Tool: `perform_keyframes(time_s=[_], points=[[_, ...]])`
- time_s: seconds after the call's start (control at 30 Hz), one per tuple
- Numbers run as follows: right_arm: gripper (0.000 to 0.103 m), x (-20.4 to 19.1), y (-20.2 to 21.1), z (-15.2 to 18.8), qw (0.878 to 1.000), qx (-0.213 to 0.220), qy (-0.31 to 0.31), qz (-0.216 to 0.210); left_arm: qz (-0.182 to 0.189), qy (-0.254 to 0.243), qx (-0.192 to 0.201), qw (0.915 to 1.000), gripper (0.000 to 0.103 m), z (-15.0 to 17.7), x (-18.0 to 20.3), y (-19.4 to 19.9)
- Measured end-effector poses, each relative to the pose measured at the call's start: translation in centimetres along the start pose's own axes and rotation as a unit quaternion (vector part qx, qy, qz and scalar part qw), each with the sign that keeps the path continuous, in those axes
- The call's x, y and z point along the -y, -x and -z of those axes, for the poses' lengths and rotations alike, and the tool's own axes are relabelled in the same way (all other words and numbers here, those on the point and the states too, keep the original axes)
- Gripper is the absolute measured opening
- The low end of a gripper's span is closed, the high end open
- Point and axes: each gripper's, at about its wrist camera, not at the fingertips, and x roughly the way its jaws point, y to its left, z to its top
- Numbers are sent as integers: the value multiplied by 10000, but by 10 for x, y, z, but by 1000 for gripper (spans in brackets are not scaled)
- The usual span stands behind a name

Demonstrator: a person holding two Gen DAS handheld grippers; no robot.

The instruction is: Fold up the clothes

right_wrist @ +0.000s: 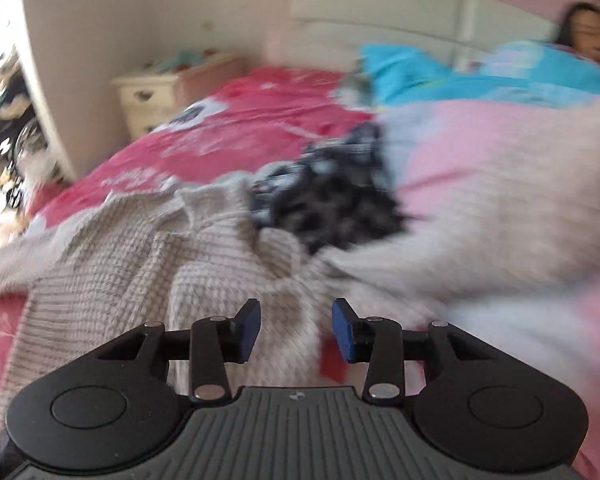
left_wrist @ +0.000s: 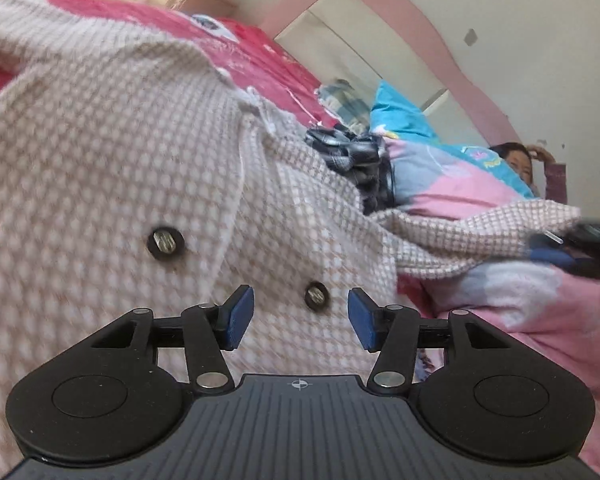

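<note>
Nightstand (right_wrist: 148, 96) in cream stands at the far left, beyond the checked jacket (left_wrist: 112, 152), which serves here as the landmark; the red bedsheet (right_wrist: 236, 120) spreads behind the jacket and shows again at its near left edge; the jacket itself lies open and rumpled on the bed, and its long axis cannot be read from these views, though one part of it reaches out toward the right side; its weave is a small beige-and-white check, thick and soft-looking, with two dark buttons (left_wrist: 165, 241) on the front panel and a pale seam beside them. Left gripper (left_wrist: 300, 318) hangs directly over the jacket's front, just above the lower button, jaws spread with only cloth behind them and nothing pinched; right gripper (right_wrist: 296, 330) hovers over the jacket's near right portion, jaws likewise parted and empty. Both hands sit close to the garment, the left seemingly the nearer. A dark plaid garment (right_wrist: 332, 196) lies crumpled at the jacket's far right edge, touching it; right of that rises a pink and blue quilt (right_wrist: 500, 168); a person (right_wrist: 592, 40) rests beyond the quilt by the headboard.
</note>
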Motion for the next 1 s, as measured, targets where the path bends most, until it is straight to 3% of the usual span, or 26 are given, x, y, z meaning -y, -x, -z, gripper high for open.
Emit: perform_keyframes(time_s=[0.17, 0.3, 0.4, 0.43, 0.53, 0.6, 0.63, 0.9, 0.97, 1.0], points=[[39, -9, -116, -40, 9974, -239, 648, 205, -137, -675, -317, 9971, 52, 30, 10, -20], [38, -1, -187, -53, 9937, -858, 675, 240, -52, -1103, -226, 9936, 52, 38, 3, -28], [5, -3, -199, -45, 9897, -1143, 849, 148, 107, -1179, -179, 9928, 52, 40, -4, -30], [4, -5, -192, -43, 9905, -1024, 909, 151, 143, -1221, -179, 9923, 52, 40, -5, -31], [3, 1, -136, -45, 9978, 52, 638, 162, 237, -1235, -208, 9918, 52, 39, -5, -29], [3, 6, -102, -46, 9960, 735, 462, 229, 323, -1166, -234, 9924, 52, 37, -9, -30], [3, 12, -100, -46, 9947, 867, 421, 364, 352, -1128, -243, 9927, 52, 36, -9, -29], [0, 62, -177, -54, 9817, 823, -67, 1715, 430, -1184, -254, 9917, 52, 38, -12, -28], [0, 83, -181, -59, 9754, 724, -610, 1992, 421, -1201, -251, 9916, 52, 38, -12, -28], [0, 93, -171, -60, 9740, 759, -977, 1898, 413, -1216, -249, 9914, 52, 38, -12, -28]])
